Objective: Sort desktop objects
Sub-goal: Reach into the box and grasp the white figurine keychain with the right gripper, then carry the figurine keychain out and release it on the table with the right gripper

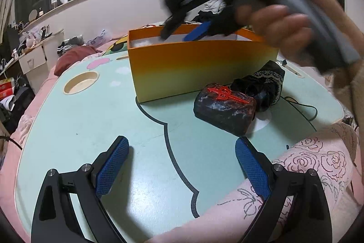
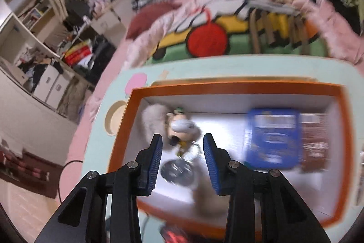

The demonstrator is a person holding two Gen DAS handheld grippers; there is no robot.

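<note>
My left gripper [image 1: 182, 142] hangs open and empty over the mint-green lap desk [image 1: 91, 124]. Ahead of it lie a dark pouch with a red emblem [image 1: 224, 106] and a black lace-trimmed bundle [image 1: 264, 85], both beside an orange box [image 1: 193, 60]. A hand holds my right gripper [image 1: 182, 31], blurred, above the box. In the right wrist view the right gripper [image 2: 183, 138] points down into the box [image 2: 238, 85], its jaws narrow but apart, nothing between the pads. Below lie a fluffy toy keychain [image 2: 179, 124], a shiny disc [image 2: 177, 171], a blue pack [image 2: 273, 140] and a dark red pack [image 2: 315, 140].
The desk rests on a bed with a pink rose-print quilt [image 1: 318, 163]. It has a round cup recess [image 1: 80, 83] at its left. A thin black cable [image 1: 302, 106] runs along its right side. Cluttered shelves and a ledge lie beyond the bed.
</note>
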